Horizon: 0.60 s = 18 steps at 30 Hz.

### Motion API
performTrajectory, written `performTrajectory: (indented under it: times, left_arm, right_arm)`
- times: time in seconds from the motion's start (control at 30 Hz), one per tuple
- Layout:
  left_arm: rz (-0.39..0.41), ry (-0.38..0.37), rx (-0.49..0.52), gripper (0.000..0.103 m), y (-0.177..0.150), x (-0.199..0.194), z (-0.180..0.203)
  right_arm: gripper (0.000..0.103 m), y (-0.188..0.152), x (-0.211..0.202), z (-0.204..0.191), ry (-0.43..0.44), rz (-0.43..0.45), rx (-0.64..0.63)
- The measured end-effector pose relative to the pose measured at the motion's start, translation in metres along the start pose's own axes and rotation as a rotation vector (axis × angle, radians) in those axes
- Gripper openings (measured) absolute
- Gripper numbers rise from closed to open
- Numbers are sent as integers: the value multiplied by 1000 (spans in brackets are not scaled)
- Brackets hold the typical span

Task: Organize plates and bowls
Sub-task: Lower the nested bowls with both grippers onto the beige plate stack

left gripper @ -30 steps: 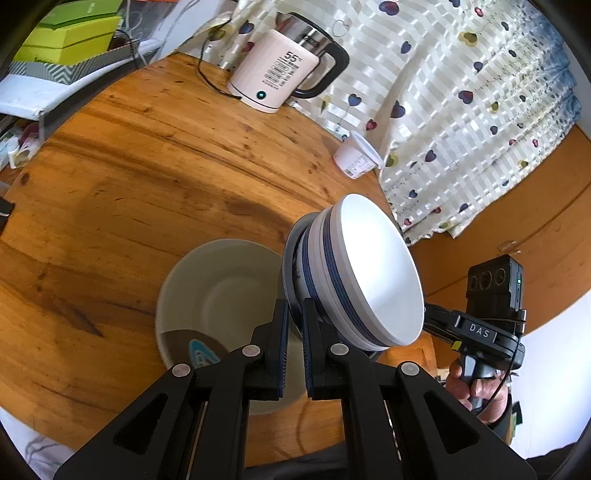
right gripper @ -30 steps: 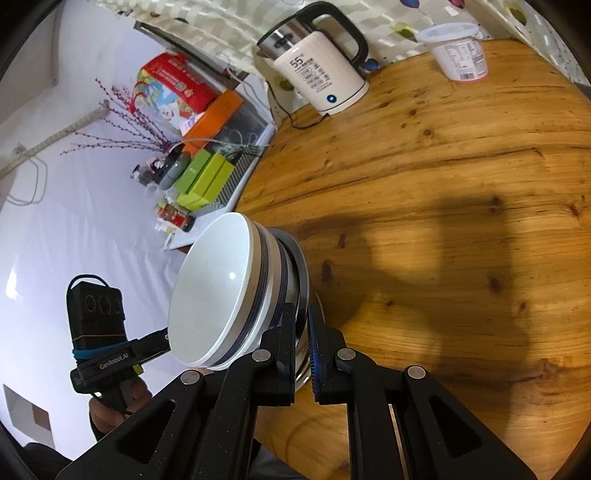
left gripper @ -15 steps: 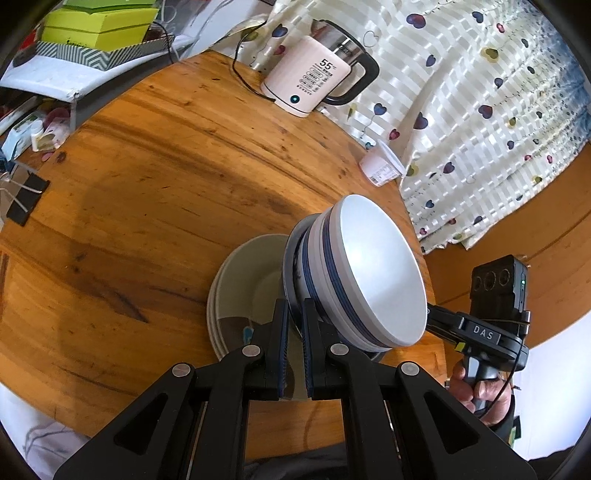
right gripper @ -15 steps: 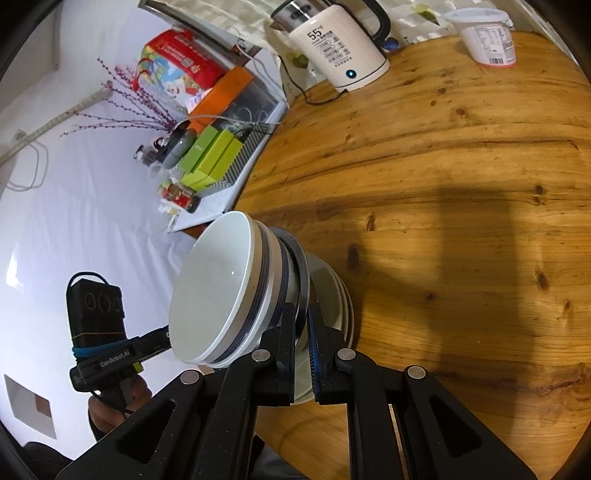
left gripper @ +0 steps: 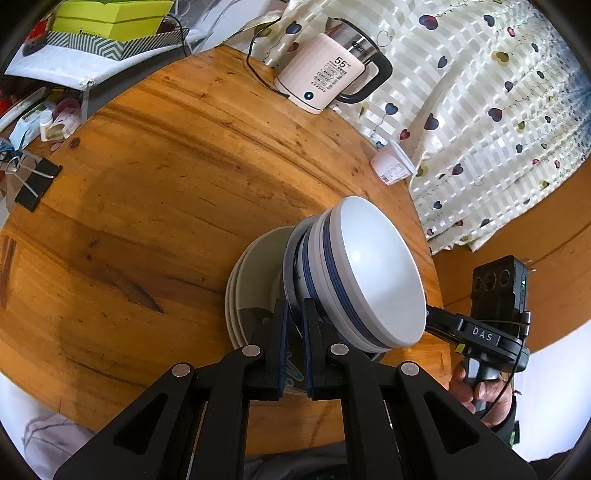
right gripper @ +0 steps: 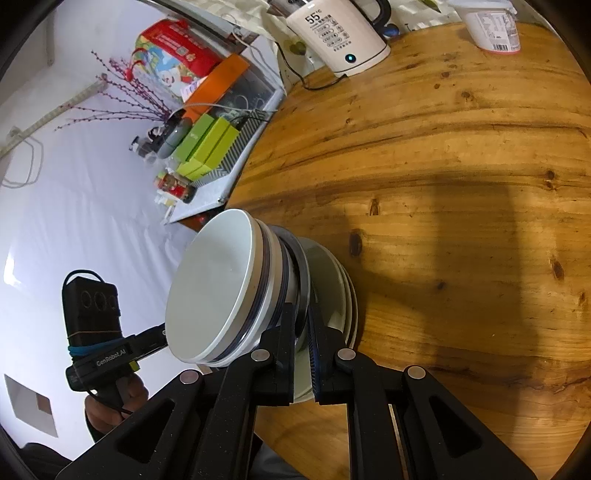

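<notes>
A stack of white bowls with blue bands (left gripper: pixel 369 277) is held between my two grippers. My left gripper (left gripper: pixel 293 321) is shut on the rim of the stack's bottom bowl on one side. My right gripper (right gripper: pixel 303 325) is shut on the same stack (right gripper: pixel 221 295) from the opposite side. The stack hangs just over a pile of white plates (left gripper: pixel 255 280) on the round wooden table (left gripper: pixel 147 184). The plates also show in the right wrist view (right gripper: pixel 332 280). Whether the bowls touch the plates is hidden.
A white electric kettle (left gripper: pixel 325 85) with its cord stands at the table's far edge, and a white plastic cup (left gripper: pixel 391 166) lies near it. A black binder clip (left gripper: pixel 35 182) sits at the left edge. Green boxes (left gripper: pixel 110 18) crowd a shelf beyond.
Both grippers carried the bowl stack across the table and brought it over the pile of plates. The plates moved from the left of the left fingers to directly under the bowls.
</notes>
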<state>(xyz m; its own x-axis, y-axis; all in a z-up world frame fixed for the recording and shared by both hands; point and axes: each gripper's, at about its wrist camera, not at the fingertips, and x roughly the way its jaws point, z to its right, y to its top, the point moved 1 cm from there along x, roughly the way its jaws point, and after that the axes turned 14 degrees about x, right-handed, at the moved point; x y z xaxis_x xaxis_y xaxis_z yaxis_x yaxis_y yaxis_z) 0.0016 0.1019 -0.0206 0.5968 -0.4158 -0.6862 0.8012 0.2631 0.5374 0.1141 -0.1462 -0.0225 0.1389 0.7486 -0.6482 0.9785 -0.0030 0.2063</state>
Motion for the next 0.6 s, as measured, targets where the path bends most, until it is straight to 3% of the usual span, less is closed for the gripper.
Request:
performTrajectory:
  times: [0.6]
  left_arm:
    - [0, 8, -17, 5, -5, 2, -2]
  right_arm:
    - [10, -1, 0, -3, -11, -8, -9]
